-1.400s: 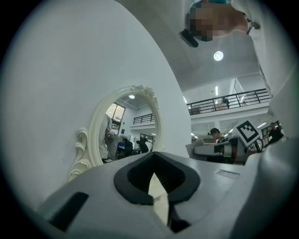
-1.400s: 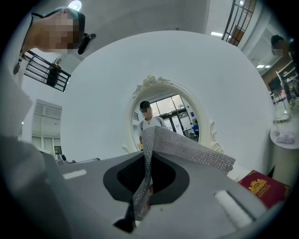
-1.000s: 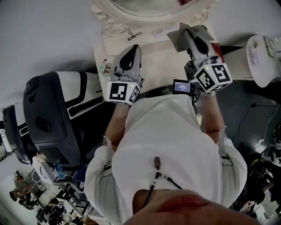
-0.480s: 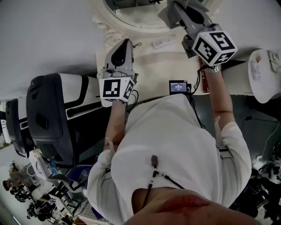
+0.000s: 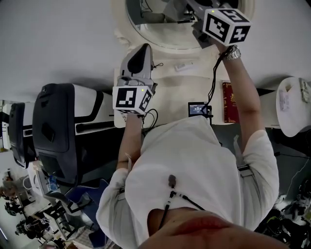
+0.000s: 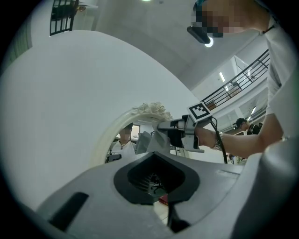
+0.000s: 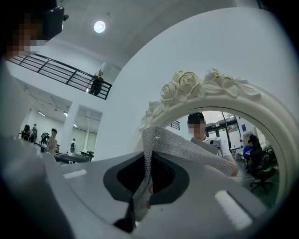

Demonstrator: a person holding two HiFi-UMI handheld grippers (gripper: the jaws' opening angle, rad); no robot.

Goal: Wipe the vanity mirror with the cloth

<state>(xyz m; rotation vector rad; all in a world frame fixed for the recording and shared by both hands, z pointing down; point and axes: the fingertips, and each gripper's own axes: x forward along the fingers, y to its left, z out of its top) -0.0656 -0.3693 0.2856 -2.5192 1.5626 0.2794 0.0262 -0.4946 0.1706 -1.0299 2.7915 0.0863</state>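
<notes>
**Desk:** What has changed in the last second?

**Photographer:** The right gripper (image 5: 187,7) has risen from the tabletop below the vanity mirror (image 5: 146,17) to the mirror's glass, taking the cloth (image 5: 172,9) up with it. Its own view shows the jaws clamped on a fold of the grey, mesh-textured cloth (image 7: 187,149), with the rest draped across the lower part of the glass. I'd say the wiping is only now starting; no view settles whether the cloth is pressing on the glass yet

**Desk:** And the other hand?

**Photographer:** The left gripper (image 5: 141,51) has barely shifted. It hangs just below the mirror's ornate white frame with its jaws pressed together on nothing, taking no part in the work

**Desk:** Give me the count

**Photographer:** One mirror, one cloth and two grippers. On the vanity top (image 5: 170,85) below the mirror lie one small white stick (image 5: 183,66), one red book (image 5: 228,102) and one small lit screen (image 5: 199,109). The stick is nearest the frame, while the book and the screen sit at the edge farthest from the mirror
</notes>
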